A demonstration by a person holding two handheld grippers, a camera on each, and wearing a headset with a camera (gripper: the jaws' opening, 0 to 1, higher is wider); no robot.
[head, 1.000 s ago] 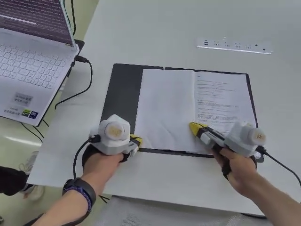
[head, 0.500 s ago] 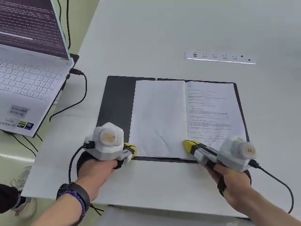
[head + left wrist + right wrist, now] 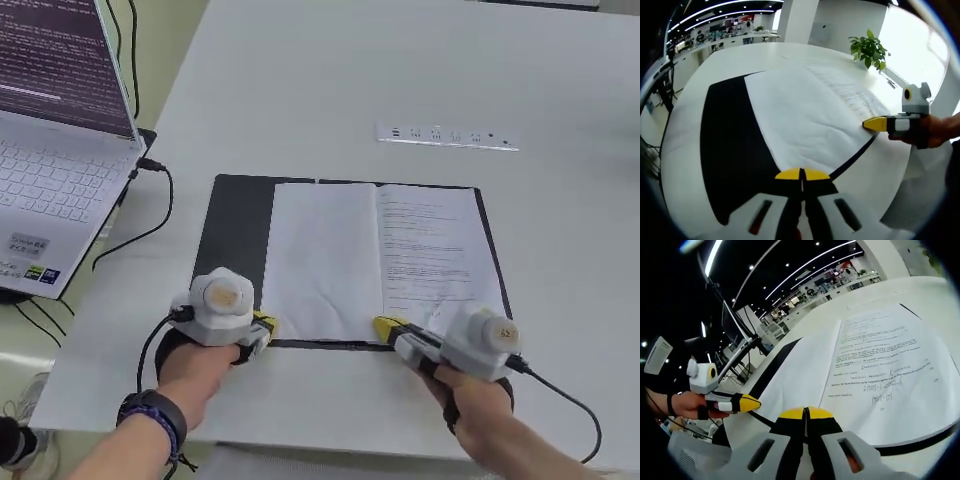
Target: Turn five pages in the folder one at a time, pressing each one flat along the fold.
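an open silver laptop (image 3: 60, 170) is sitting at the far left, beside the white table (image 3: 300, 80). the white, yellow-tipped left gripper (image 3: 264, 326) is resting with its jaws pressed together at the near edge of the open black folder (image 3: 235, 235), just beside the lower left corner of the blank white page (image 3: 322, 255). the matching right gripper (image 3: 387, 325), jaws likewise together on nothing, is touching the near edge by the fold, below the printed white page (image 3: 430, 245). a long white power strip (image 3: 447, 136) is lying beyond the folder.
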